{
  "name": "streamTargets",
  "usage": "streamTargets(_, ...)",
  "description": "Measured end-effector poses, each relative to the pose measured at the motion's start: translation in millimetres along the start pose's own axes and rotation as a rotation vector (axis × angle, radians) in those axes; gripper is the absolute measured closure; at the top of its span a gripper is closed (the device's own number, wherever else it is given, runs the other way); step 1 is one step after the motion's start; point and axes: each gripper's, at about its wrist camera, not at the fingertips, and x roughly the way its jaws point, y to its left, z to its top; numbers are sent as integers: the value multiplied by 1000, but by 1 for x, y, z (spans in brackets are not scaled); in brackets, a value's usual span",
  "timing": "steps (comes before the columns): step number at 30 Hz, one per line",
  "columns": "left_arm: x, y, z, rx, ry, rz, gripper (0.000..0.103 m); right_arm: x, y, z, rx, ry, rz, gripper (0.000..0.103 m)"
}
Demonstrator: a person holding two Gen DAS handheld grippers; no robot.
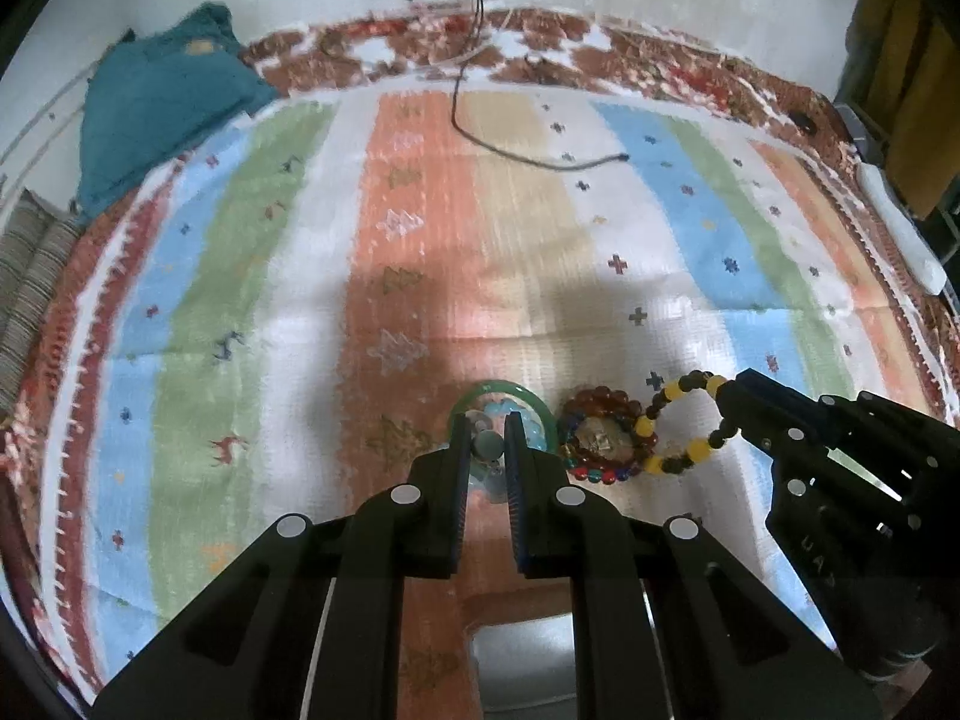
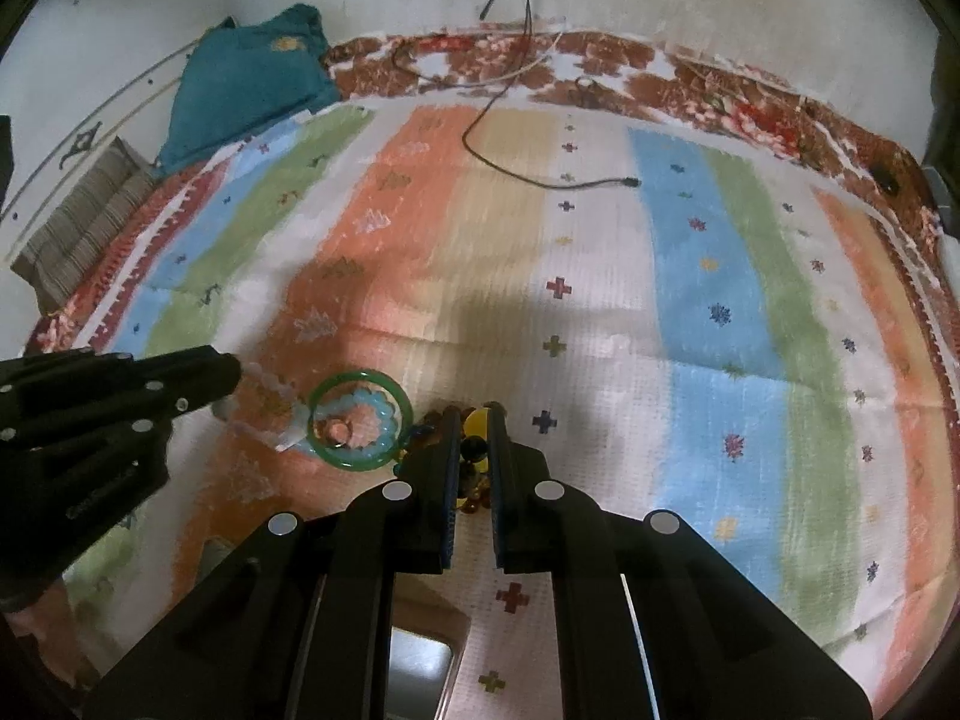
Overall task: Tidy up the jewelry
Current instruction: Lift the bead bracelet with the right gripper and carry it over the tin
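left gripper [image 1: 487, 441] is being clamped on clear bead bracelet [image 2: 267, 405] | right gripper [image 2: 474, 447] on yellow-and-dark bead bracelet [image 1: 690, 420] | green bangle [image 1: 501, 390], red bead bracelet [image 1: 600, 438] below, unsorted

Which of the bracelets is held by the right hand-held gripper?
The black-and-yellow bead bracelet: the right hand-held gripper pinches one side of it. The green bangle and the reddish-brown bead bracelet lie on the cloth.
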Motion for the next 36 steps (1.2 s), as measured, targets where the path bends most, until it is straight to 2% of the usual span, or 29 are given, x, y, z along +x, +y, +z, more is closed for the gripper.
streamTargets(15,-55,-5,-18,4,-127,-85,92,-58,14,-20,-11,-175,37,93)
streamTargets(23,-80,-3,-35,2,-171,-112,92,-88,23,-33,-37,-270,8,93)
streamTargets(28,-90,-5,-45,30,-193,-94,92,-99,28,-44,-47,-289,20,93)
streamTargets(36,-102,-7,-61,50,-204,-111,92,-108,31,-60,-51,-281,31,93)
